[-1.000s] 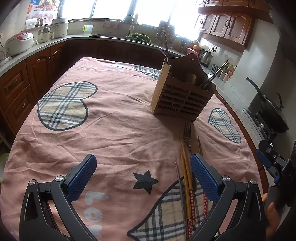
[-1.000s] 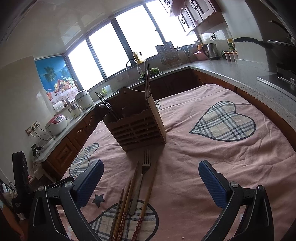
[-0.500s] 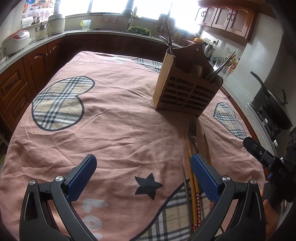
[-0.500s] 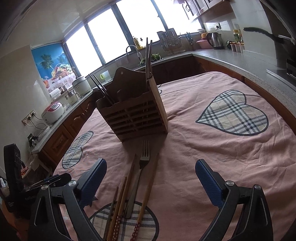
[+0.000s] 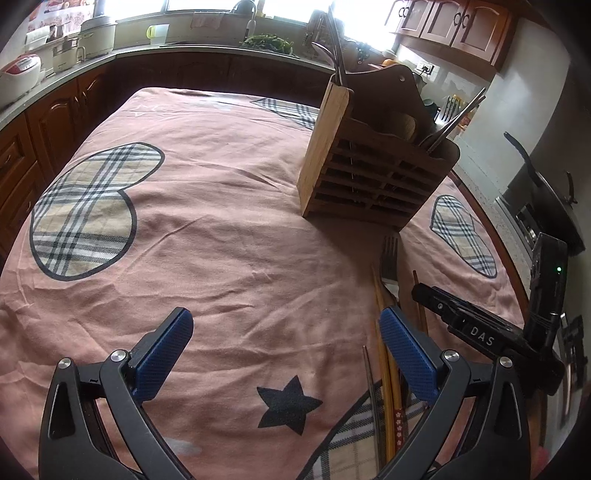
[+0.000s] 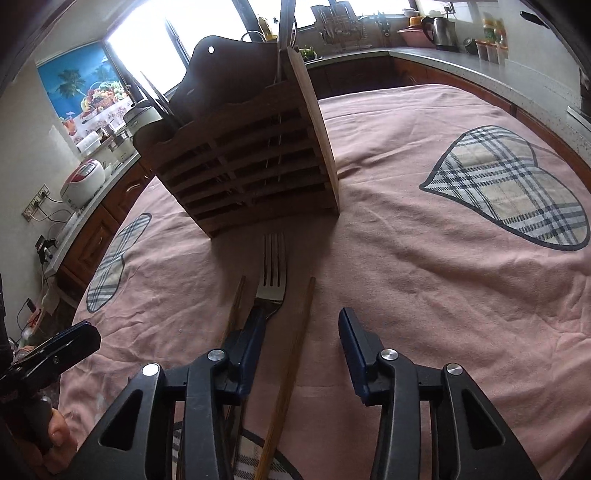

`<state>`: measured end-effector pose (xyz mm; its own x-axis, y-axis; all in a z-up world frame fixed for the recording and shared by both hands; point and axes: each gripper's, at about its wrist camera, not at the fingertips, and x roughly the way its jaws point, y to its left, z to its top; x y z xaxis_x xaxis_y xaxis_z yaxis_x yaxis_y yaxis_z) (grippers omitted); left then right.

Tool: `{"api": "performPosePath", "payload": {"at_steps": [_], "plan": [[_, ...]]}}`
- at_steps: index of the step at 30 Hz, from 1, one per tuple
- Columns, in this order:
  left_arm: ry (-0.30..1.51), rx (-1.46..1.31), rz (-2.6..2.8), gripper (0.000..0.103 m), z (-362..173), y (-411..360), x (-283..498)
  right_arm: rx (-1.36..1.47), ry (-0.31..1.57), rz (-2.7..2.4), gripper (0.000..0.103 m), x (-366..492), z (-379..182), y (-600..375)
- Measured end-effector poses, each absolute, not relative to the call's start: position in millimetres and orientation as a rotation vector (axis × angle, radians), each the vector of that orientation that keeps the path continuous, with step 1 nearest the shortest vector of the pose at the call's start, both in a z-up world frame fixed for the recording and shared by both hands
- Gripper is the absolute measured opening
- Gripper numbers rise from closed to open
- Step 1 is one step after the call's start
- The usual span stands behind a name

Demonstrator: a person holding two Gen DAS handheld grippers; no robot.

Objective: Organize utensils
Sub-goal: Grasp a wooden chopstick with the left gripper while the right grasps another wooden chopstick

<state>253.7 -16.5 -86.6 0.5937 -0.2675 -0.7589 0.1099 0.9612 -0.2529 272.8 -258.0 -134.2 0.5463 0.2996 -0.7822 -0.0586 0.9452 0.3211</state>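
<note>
right of the fork [image 6: 272, 280], open pink cloth [image 6: 424, 277] spreads wide.

Kitchen: bright windows [image 6: 155, 33] above a grey counter [image 5: 92, 61]; dark wooden cabinets [image 5: 454, 22] on the wall; pink cloth [image 5: 221, 221] covers the table.

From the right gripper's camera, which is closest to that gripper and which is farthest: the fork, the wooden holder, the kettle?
Measured from the right gripper, whose jaws are closing:
1. Fork: just ahead, slightly left, on the cloth.
2. Wooden holder: behind the fork, mid-table.
3. Kettle: far away on the back counter, upper right.
</note>
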Motion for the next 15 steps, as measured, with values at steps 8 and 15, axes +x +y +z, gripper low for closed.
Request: {"api": "performPosePath", "payload": {"at_steps": [8,15], "plan": [[0.952,-0.175,-0.278,0.101,-98.1,-38.1,278.3,0.213,1.002,0.216,0.007,282.6,-137.1,-261.3],[0.987,-0.085,-0.354,0.083,-107.9,-86.0,295.8,0.284,0.953,0.191,0.005,265.9,-117.9,-300.1]]}}
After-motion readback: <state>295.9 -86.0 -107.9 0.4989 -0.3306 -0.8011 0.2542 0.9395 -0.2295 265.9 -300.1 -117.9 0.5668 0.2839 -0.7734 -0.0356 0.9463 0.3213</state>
